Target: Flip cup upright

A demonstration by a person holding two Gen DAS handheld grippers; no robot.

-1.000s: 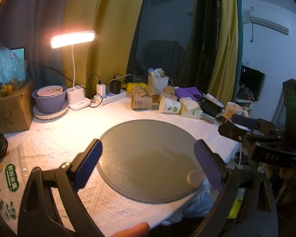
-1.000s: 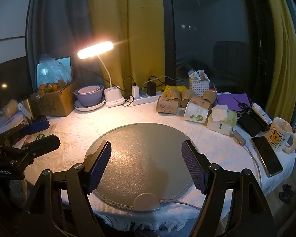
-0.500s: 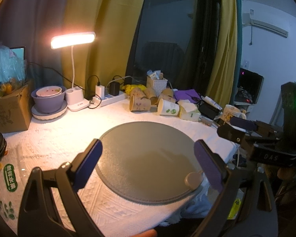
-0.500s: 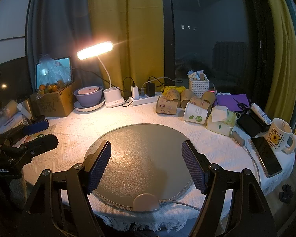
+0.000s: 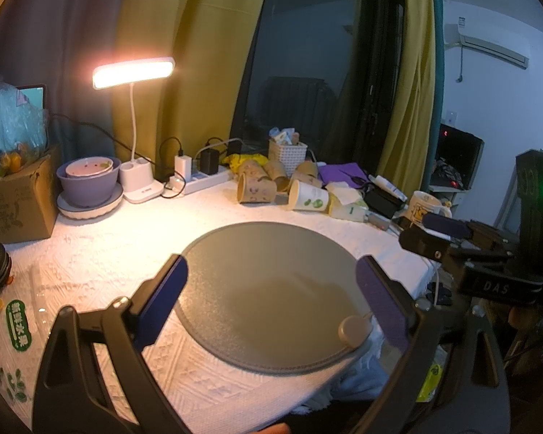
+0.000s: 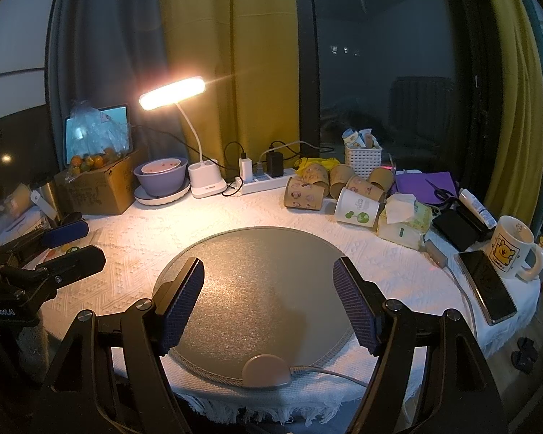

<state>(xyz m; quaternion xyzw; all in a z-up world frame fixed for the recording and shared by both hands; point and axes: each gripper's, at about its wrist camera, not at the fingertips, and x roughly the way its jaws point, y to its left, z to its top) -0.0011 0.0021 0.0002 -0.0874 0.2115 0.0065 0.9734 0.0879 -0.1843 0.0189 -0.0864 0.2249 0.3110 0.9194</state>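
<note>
1. two views, left wrist first: the left gripper (image 5: 271, 300) hovers with its jaws spread wide and nothing between them, above the round grey mat (image 5: 268, 289). beyond the mat's far edge lies a white paper cup (image 5: 307, 200) on its side, touching a heap of brown paper cups (image 5: 257, 188) also tipped over. the right gripper (image 5: 434, 233) hangs off the mat's right edge, its jaws apart.

2. right wrist: the right gripper (image 6: 268, 307) is spread wide above the mat (image 6: 257, 289), holding nothing. past the mat's far right edge the white paper cup (image 6: 356, 211) lies tipped, with a tissue pack (image 6: 405, 222) just beside it and the brown paper cups (image 6: 304, 193) close by. a desk lamp (image 6: 172, 92) glows behind the mat; a mug (image 6: 512, 251) and phone (image 6: 487, 291) sit to the mat's right.
</note>
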